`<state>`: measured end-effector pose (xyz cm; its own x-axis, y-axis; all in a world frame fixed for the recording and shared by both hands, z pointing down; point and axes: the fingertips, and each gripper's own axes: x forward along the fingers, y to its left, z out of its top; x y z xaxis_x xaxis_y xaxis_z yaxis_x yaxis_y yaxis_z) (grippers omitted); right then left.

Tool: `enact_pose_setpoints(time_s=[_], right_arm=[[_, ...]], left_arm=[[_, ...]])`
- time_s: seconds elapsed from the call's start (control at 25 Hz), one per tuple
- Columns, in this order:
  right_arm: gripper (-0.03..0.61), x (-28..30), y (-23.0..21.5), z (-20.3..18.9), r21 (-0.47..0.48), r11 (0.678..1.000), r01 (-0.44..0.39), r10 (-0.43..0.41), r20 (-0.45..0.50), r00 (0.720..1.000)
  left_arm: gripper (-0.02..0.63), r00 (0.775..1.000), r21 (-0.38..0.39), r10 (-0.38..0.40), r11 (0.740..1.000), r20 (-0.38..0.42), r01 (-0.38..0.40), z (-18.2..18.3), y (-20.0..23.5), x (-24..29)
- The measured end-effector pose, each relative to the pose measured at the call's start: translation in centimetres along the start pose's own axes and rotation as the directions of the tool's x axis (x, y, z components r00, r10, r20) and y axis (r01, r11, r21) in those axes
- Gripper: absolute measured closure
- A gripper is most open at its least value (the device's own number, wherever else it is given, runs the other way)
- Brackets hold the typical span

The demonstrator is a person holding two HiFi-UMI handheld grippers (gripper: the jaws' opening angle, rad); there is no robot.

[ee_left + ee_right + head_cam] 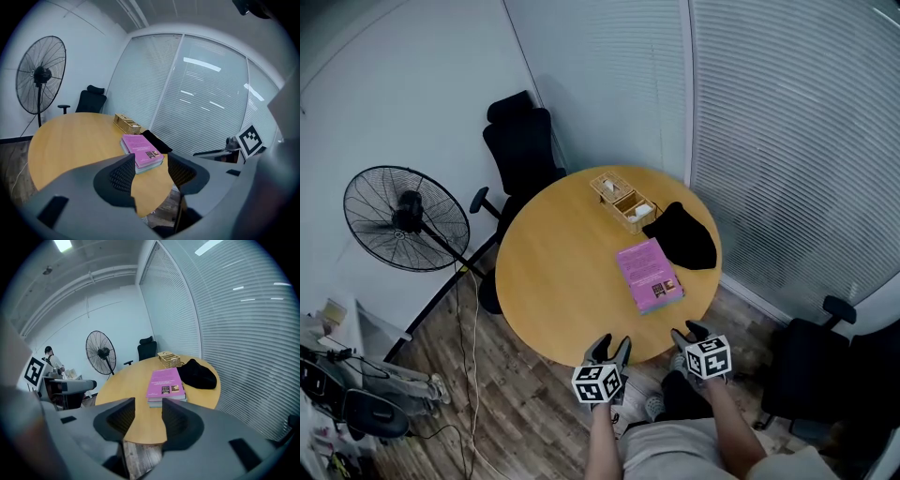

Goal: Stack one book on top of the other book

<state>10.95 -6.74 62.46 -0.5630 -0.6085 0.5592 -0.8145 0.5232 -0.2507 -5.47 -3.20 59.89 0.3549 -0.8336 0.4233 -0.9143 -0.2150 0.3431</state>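
The pink book (649, 274) lies flat on the round wooden tabletop (553, 281), right of centre in the head view and towards the near right edge. Both gripper views show that it is not alone. A second book (161, 403) lies directly under it, its pale page edges and darker cover showing below the pink cover. The two sit fairly square to each other, with the lower one showing a little at the near edge. Judged from this, the stacking itself is already done.

The left gripper (610, 345) and the right gripper (689, 332) hover at the bottom of the head view. They are at the near rim of the tabletop, apart from the stack and touching nothing. In the left gripper view the jaws stand released, with only tabletop and floor showing in the gap. In the right gripper view the jaws are likewise parted and empty, and the stack lies beyond them, straight ahead.

Behind the books, towards the top of the head view, rest a black cloth bundle (686, 236) and a small wicker box (623, 199). Neither touches the stack, as far as can be told.

What remains looks slight: at most a nudge to square the books, or simply pulling the hands away.
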Motion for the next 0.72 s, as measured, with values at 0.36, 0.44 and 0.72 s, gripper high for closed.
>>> enact_pose_setpoints(time_s=[0.36, 0.44, 0.72], right_arm=[[0.448, -0.05, -0.30, 0.47, -0.007, 1.000, -0.011, 0.011, 0.020, 1.000], [0.460, 0.11, -0.37, 0.47, -0.004, 1.000, -0.016, 0.016, 0.026, 1.000], [0.509, 0.22, -0.47, 0.55, -0.003, 1.000, -0.026, 0.026, 0.039, 0.999]], left_arm=[[0.445, 1.000, -0.038, 0.003, 0.999, 0.026, -0.002, 0.75, 0.18, 0.63], [0.459, 1.000, -0.027, 0.007, 1.000, 0.027, -0.006, 0.80, 0.26, 0.74], [0.514, 0.999, 0.001, 0.022, 1.000, 0.027, -0.022, 0.76, 0.17, 0.77]])
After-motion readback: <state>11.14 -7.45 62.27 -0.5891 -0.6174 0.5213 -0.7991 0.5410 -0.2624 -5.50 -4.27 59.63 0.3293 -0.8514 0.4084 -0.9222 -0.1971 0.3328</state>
